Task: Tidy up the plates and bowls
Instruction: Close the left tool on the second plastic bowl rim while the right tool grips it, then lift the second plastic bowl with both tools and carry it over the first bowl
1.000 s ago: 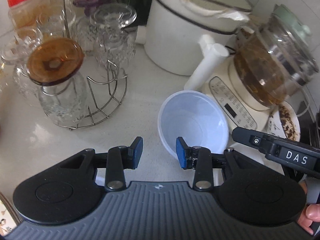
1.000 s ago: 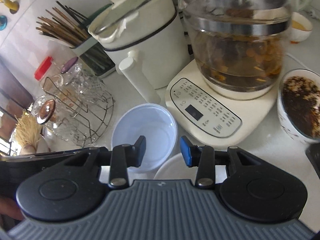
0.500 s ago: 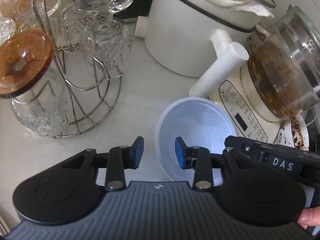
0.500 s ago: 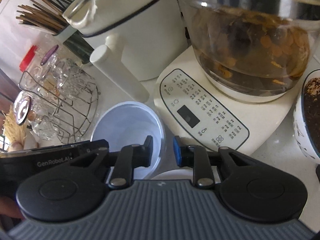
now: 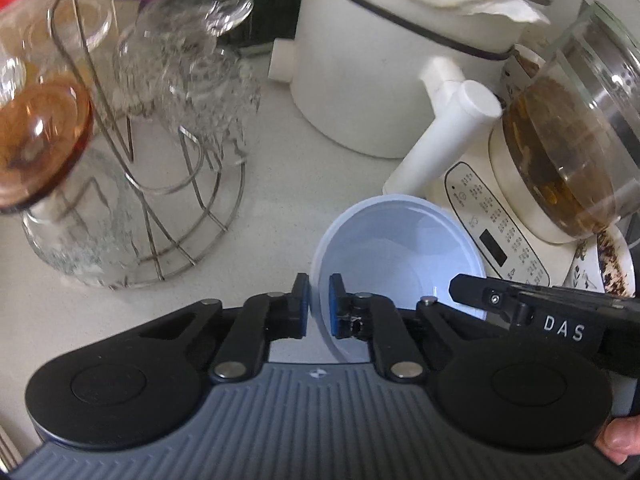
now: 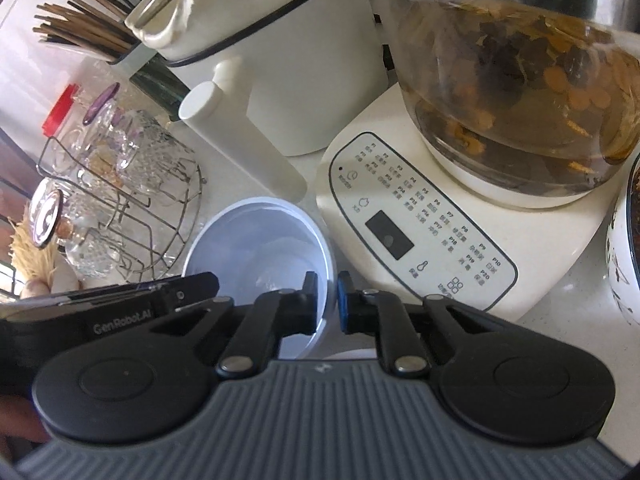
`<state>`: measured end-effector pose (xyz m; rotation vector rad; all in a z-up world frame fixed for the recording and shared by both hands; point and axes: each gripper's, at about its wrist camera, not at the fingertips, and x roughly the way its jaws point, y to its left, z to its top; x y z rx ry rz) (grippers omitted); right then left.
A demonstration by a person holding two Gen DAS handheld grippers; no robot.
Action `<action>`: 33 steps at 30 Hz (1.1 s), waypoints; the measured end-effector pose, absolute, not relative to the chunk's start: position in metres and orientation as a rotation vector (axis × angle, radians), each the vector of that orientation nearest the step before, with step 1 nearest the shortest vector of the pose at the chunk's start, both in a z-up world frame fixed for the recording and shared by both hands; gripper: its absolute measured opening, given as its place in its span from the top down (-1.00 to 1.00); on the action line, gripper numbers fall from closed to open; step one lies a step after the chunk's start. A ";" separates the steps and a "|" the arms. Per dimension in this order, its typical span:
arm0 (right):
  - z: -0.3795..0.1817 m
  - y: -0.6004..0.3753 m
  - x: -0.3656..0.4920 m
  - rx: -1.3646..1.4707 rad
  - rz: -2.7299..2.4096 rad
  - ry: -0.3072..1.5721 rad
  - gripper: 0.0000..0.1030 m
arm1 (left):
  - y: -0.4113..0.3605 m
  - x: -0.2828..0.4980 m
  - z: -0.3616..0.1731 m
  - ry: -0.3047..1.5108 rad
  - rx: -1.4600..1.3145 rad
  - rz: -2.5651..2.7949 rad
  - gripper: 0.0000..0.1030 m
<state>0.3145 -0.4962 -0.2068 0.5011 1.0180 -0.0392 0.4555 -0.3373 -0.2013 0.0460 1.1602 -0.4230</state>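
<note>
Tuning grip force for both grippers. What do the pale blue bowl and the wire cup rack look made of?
Pale blue bowl: probably thin plastic, matte and slightly translucent, with a thin moulded rim; the left gripper and right gripper each pinch its wall. Wire cup rack: bare metal wire, shiny silver with glints, likely steel or chrome-plated; holds clear patterned glasses.

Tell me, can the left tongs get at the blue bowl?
Probably yes: the left tongs already straddle the blue bowl rim, one pad inside, one outside, nothing between. The right tongs straddle the opposite rim.
</note>
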 end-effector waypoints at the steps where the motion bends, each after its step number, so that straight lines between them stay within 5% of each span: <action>1: -0.207 -0.496 0.315 0.499 -0.041 1.018 0.75 | -0.338 0.455 -0.201 1.158 0.048 -0.428 0.78; 33: -0.127 -0.455 0.276 0.550 0.009 0.862 0.75 | -0.258 0.425 -0.099 1.032 -0.068 -0.478 0.78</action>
